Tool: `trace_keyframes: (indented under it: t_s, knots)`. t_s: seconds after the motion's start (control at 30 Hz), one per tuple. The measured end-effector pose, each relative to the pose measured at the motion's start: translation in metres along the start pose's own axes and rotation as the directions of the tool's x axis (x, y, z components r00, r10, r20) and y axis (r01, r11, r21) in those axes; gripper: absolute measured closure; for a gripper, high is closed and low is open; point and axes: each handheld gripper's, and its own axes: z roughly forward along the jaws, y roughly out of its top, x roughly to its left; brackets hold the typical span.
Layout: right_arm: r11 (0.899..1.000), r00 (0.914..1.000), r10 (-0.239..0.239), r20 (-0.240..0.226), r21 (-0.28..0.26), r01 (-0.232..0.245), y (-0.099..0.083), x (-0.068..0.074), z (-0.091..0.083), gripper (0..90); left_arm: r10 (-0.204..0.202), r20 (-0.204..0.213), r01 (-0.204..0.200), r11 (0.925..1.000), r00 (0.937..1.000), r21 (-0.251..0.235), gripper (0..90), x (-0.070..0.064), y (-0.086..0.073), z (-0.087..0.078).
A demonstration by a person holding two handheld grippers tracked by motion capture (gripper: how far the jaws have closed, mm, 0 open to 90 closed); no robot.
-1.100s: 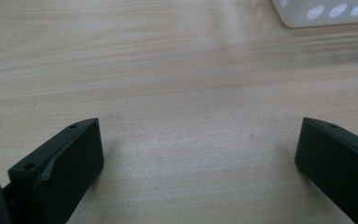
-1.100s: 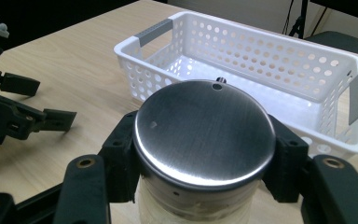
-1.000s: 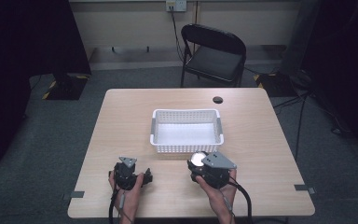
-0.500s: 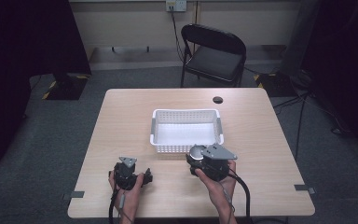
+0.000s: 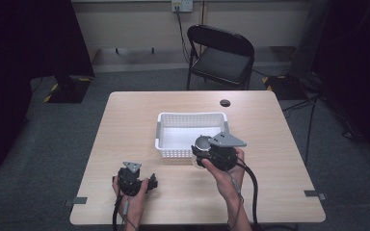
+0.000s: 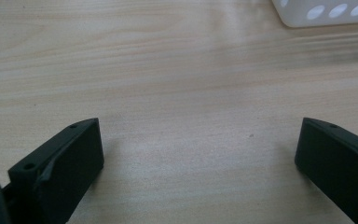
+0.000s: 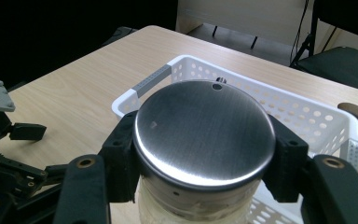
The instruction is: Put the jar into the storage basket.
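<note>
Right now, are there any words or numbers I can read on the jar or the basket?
None: the jar's metal lid, held in the right tool, is plain brushed steel.
None: the white basket bears only holes.
None: the table is bare wood grain.

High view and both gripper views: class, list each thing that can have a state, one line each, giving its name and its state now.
Left gripper: open, fingers wide apart, low over the bare table.
Right gripper: shut on the jar, held at the basket's near rim.
Jar: lidded with a metal cap, upright, gripped.
White basket: upright, looks empty.
Folding chair: unfolded, nobody on it.
</note>
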Motion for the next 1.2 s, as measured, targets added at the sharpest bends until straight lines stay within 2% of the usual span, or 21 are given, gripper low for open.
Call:
trace_keyframes:
  t_s: [0.2,0.47,0.83,1.1,1.2]
  knots:
    - [1.000,0.9998,-0.018,0.001,0.005,0.018,0.013,-0.007,0.007,39.7,0.000,0.000,0.000,1.0000,1.0000,0.000,0.4,0.000,0.000,0.000]
    - [1.000,0.9998,-0.017,0.013,0.014,0.016,0.024,-0.020,0.019,39.8,0.000,0.000,0.000,1.0000,1.0000,0.000,0.4,0.000,0.000,0.000]
    - [0.999,0.9995,-0.030,0.008,0.013,0.030,0.040,-0.037,0.045,39.7,0.001,0.000,-0.001,1.0000,1.0000,0.001,0.4,0.000,0.000,0.000]
    - [0.999,0.9995,-0.030,0.010,0.018,0.029,0.038,-0.043,0.066,39.7,0.000,0.000,0.000,1.0000,1.0000,0.000,0.4,0.000,0.000,0.000]
    - [1.000,0.9999,-0.010,0.006,0.023,0.010,0.036,-0.046,0.074,39.7,0.000,0.000,0.000,1.0000,1.0000,0.001,0.4,0.000,0.000,0.000]
